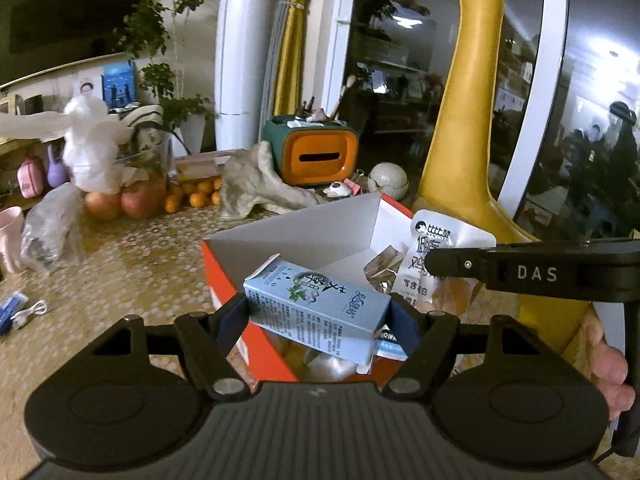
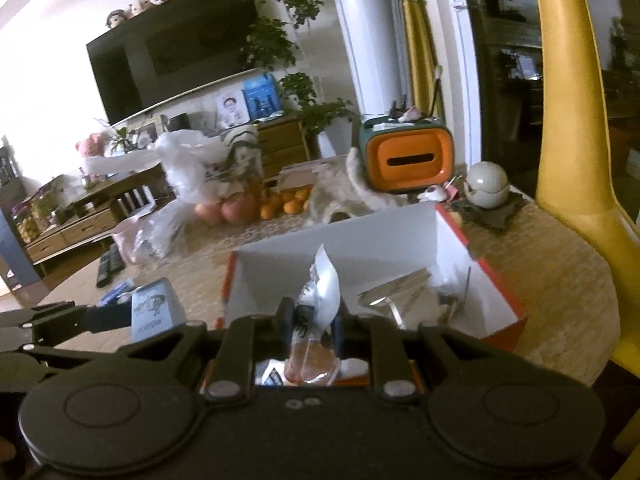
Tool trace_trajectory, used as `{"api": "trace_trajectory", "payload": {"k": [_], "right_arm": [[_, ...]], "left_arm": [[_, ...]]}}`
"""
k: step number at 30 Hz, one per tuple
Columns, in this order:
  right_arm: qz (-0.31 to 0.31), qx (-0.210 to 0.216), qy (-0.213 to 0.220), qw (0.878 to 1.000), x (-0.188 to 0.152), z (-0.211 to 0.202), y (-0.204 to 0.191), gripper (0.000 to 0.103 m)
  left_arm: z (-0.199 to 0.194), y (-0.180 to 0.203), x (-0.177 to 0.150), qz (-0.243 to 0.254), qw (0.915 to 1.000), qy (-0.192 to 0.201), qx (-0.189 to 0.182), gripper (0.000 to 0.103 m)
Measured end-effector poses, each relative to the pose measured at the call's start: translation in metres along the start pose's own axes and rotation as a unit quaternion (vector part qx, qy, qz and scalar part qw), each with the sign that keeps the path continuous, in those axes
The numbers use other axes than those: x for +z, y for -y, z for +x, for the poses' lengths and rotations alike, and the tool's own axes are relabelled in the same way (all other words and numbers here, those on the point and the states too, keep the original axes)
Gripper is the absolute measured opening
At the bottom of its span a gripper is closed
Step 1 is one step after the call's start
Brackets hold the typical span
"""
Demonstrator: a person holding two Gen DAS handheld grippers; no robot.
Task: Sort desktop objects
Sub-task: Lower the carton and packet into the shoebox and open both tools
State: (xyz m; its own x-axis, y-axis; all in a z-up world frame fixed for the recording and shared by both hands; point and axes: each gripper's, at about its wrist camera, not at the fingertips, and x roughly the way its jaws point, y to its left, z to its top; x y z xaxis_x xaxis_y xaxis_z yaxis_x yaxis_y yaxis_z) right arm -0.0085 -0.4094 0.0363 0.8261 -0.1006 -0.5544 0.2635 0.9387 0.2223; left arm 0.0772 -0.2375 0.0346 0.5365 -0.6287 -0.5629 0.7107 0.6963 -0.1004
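Observation:
My left gripper [image 1: 318,314] is shut on a light blue carton [image 1: 316,314] and holds it tilted over the near corner of an open red box with a white inside [image 1: 280,240]. My right gripper [image 2: 312,322] is shut on a white snack packet [image 2: 320,300] with a clear window, held upright over the box's near edge [image 2: 360,252]. The packet [image 1: 436,268] and the right gripper's black finger [image 1: 460,260] show at the right of the left wrist view. The carton [image 2: 154,312] shows at the left of the right wrist view. Silver wrappers [image 2: 400,300] lie inside the box.
A tall yellow giraffe figure [image 1: 472,120] stands just right of the box. Behind it are an orange and green tissue box [image 1: 320,156], a round white pot [image 1: 388,180], a cloth [image 1: 256,188], apples and oranges [image 1: 140,200]. Plastic bags [image 1: 52,228] and a white cable [image 1: 32,312] lie at left.

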Motion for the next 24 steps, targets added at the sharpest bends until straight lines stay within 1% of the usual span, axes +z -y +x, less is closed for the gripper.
{"api": "trace_trajectory", "payload": {"k": [8, 12, 18, 24], "right_arm": [[0.011, -0.022, -0.005, 1.0, 0.004, 0.032, 0.023, 0.018], [0.016, -0.027, -0.013, 0.999, 0.006, 0.05, 0.032, 0.018], [0.018, -0.03, -0.023, 0.999, 0.003, 0.072, 0.041, 0.018], [0.029, -0.031, -0.039, 0.998, -0.004, 0.092, 0.047, 0.018]], "left_arm": [[0.048, 0.01, 0.011, 0.033, 0.9992, -0.02, -0.002, 0.074], [0.073, 0.009, 0.014, 0.035, 0.9988, -0.035, -0.005, 0.074], [0.106, 0.002, 0.009, 0.036, 0.9972, -0.065, -0.006, 0.074], [0.125, -0.004, -0.002, 0.04, 0.9953, -0.089, 0.001, 0.074]]}}
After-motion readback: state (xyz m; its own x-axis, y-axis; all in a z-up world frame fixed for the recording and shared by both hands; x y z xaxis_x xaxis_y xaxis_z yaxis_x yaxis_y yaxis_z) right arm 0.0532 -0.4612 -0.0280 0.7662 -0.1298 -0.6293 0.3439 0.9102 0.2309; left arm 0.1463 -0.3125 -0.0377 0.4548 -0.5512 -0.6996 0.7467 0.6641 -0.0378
